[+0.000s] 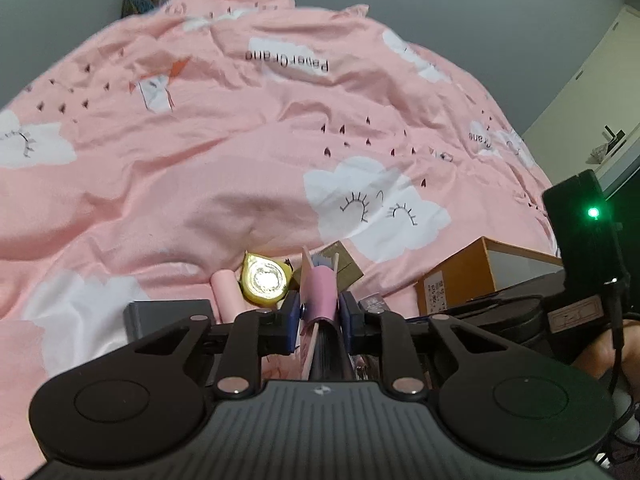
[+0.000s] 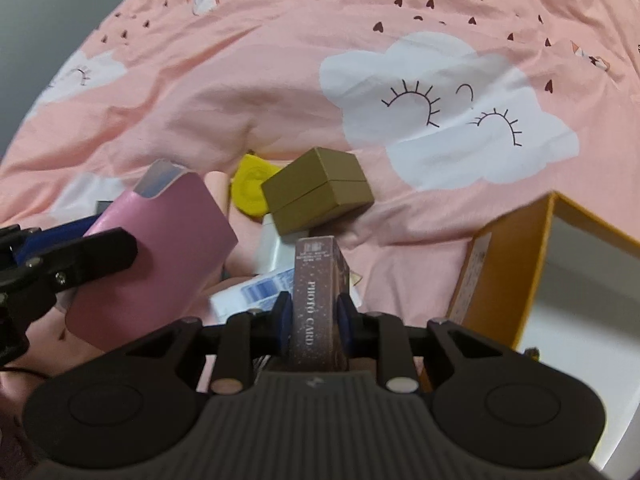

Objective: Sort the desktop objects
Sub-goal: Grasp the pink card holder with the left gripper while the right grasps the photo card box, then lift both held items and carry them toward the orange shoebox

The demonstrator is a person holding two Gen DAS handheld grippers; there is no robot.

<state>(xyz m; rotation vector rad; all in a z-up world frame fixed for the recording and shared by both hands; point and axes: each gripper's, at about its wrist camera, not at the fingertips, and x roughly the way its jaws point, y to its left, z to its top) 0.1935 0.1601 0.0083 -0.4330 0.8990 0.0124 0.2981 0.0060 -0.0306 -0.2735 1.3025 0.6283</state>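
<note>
My left gripper [image 1: 320,309] is shut on a flat pink sleeve [image 1: 320,286] with a bluish-grey item sticking out of its top. In the right wrist view that pink sleeve [image 2: 160,256] hangs tilted at the left, with a black finger [image 2: 96,250] of the left gripper across it. My right gripper [image 2: 314,313] is shut on a brown speckled box [image 2: 317,268] printed "PHOTO CARD", held end-on between the blue pads. Both items are raised above a pile of small things on a pink bedspread [image 2: 280,80].
The pile holds a yellow tape measure [image 2: 250,190], an olive-brown box [image 2: 320,192], white and blue packets [image 2: 256,292], a pink roll [image 1: 226,292] and a dark grey box [image 1: 168,316]. An open orange box [image 2: 516,264] with a white inside stands at the right.
</note>
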